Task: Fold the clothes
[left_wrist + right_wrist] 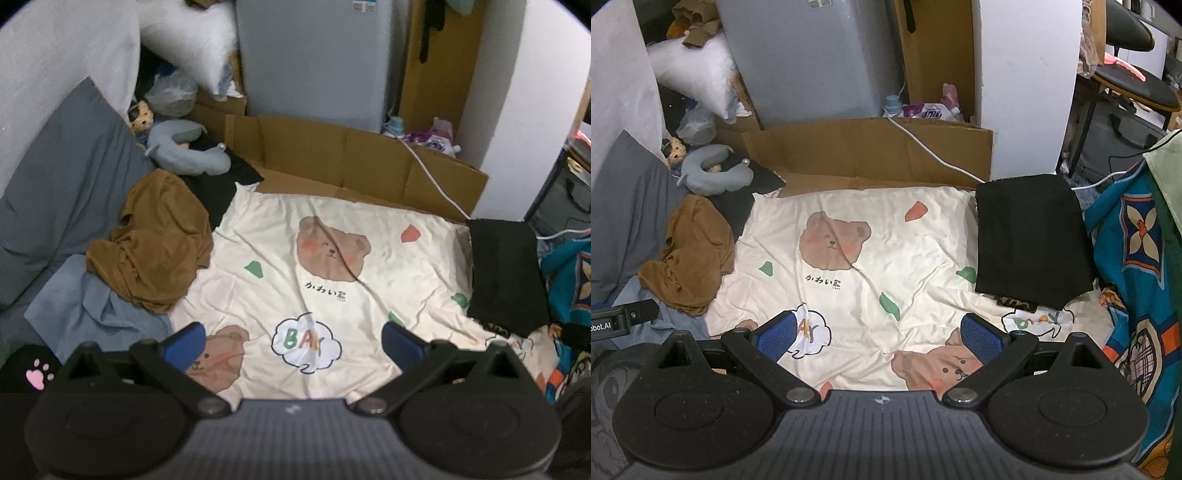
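Observation:
A crumpled brown garment lies at the left of the cream bear-print sheet, partly on a blue-grey garment. It also shows in the right wrist view. A folded black garment rests on the sheet's right side, also seen in the right wrist view. My left gripper is open and empty above the sheet's near part. My right gripper is open and empty above the sheet, near its front edge.
A cardboard sheet stands at the far edge with a white cable across it. A grey neck pillow and a small doll lie at the back left. A grey pillow is left; a blue patterned blanket is right.

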The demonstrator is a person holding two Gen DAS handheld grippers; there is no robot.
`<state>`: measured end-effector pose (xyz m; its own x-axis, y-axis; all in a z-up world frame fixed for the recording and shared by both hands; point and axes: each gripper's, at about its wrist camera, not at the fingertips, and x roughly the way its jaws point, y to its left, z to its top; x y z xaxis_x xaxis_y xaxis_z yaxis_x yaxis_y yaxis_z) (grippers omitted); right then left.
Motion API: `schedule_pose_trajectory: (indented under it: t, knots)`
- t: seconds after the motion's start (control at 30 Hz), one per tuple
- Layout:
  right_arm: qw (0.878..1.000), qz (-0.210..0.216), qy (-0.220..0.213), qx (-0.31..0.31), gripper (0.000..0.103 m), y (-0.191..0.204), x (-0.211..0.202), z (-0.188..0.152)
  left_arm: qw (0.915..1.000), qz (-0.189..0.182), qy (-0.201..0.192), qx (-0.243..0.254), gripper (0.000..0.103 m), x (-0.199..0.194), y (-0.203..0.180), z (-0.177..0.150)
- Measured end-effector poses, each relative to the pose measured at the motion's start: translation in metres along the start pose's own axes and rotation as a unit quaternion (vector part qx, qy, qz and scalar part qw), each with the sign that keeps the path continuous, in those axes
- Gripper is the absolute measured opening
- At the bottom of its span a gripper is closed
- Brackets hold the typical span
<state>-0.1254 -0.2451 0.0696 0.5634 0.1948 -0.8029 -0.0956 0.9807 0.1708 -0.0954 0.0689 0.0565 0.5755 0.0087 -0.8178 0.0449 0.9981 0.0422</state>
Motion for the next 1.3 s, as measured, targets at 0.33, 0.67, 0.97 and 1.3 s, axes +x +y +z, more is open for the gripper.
schedule_pose_trajectory:
  t: [0.33, 0.67, 0.97, 1.3]
  knots:
    - [1.000, -0.008, 0.009, -0.017, 0.098, 0.006, 0.003, 0.000, 0.9998, 0.010, 0.011, 0.014, 0.102, 0.011, -0.007, 0.000]
    - [1.000, -0.011, 0.010, -0.023, 0.098, 0.007, 0.003, 0.000, 0.9996, 0.017, 0.012, 0.021, 0.102, 0.014, -0.010, 0.001]
    - [1.000, -0.012, 0.015, -0.024, 0.098, 0.006, 0.001, -0.001, 0.9995, 0.014, 0.015, 0.022, 0.102, 0.012, -0.009, -0.001]
    - [0.999, -0.019, 0.017, -0.026, 0.098, 0.007, 0.000, -0.003, 0.9996, 0.009, 0.017, 0.019, 0.102, 0.009, -0.009, -0.002]
